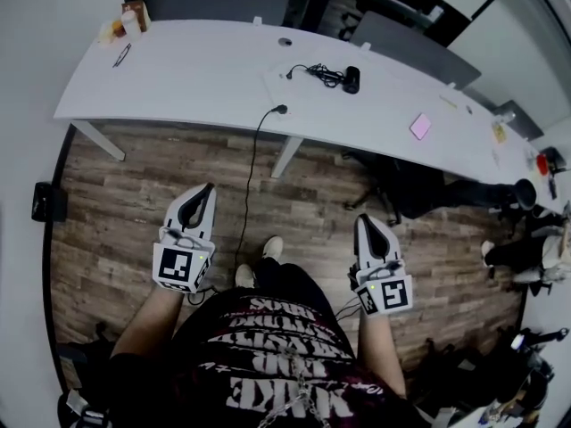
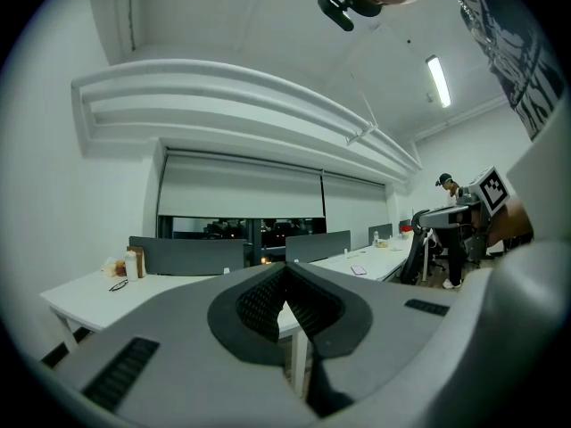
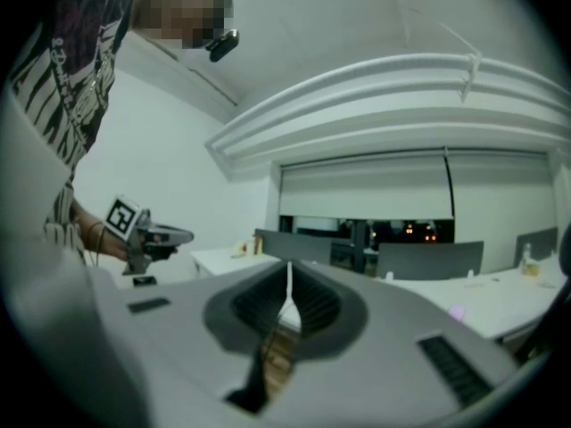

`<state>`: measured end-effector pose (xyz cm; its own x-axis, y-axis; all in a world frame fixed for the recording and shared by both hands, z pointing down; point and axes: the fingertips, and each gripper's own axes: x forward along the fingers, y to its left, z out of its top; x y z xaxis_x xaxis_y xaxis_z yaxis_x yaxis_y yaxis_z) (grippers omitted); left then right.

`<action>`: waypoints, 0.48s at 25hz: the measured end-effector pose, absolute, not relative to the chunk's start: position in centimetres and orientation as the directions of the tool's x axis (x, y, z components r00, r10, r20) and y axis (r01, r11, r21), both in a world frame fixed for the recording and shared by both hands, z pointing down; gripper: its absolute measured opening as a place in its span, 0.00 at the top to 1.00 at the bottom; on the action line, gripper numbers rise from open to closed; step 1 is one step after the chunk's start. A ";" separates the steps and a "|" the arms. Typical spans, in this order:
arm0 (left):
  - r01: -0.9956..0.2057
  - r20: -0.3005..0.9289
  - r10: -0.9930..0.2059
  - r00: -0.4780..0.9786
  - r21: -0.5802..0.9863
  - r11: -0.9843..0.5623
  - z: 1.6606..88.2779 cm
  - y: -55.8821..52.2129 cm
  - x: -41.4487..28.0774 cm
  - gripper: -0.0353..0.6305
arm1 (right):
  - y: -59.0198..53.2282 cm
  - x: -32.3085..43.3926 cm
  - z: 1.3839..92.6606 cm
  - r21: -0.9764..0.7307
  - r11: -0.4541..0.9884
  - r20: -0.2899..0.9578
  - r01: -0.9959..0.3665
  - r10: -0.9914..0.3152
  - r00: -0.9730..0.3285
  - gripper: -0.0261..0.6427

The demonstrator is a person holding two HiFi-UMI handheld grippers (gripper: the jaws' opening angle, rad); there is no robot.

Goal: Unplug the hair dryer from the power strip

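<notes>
A black hair dryer (image 1: pixel 352 79) lies on the long white table (image 1: pixel 178 78), with its coiled cord (image 1: pixel 317 72) to its left. I cannot pick out a power strip for certain. A black cable (image 1: pixel 252 176) hangs from a plug-like end (image 1: pixel 281 109) at the table's near edge down to the wooden floor. My left gripper (image 1: pixel 207 188) and right gripper (image 1: pixel 363 221) are held level above the floor, well short of the table. Both point towards the table. In each gripper view the jaws, left (image 2: pixel 285 267) and right (image 3: pixel 288 266), meet at their tips with nothing between them.
On the table lie a pink pad (image 1: pixel 420 126), glasses (image 1: pixel 122 54) and bottles (image 1: pixel 132 16). A black office chair (image 1: pixel 401 185) stands under the table to the right. A seated person (image 1: pixel 522 250) is at the far right. Grey partitions (image 1: pixel 210 0) line the far side.
</notes>
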<state>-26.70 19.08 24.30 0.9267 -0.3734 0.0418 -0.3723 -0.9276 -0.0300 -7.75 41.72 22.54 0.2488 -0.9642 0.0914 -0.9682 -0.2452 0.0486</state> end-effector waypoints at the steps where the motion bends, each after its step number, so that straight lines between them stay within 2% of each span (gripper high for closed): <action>1: -0.374 0.044 -0.375 0.926 -0.030 -0.927 24.3 19.0 -26.5 0.91 | 41.6 -7.5 22.6 0.046 -0.244 0.091 -0.969 -0.965 0.247 0.91; 12: -0.421 0.050 -0.422 0.905 -0.025 -0.907 24.0 16.2 -24.3 0.91 | 37.2 -4.2 22.9 0.025 -0.194 0.082 -0.981 -0.977 0.195 0.91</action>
<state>-24.26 16.17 23.98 0.9052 -0.4221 0.0495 -0.4213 -0.9066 -0.0251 -4.17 37.24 22.92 0.1952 -0.9773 0.0823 -0.9807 -0.1938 0.0245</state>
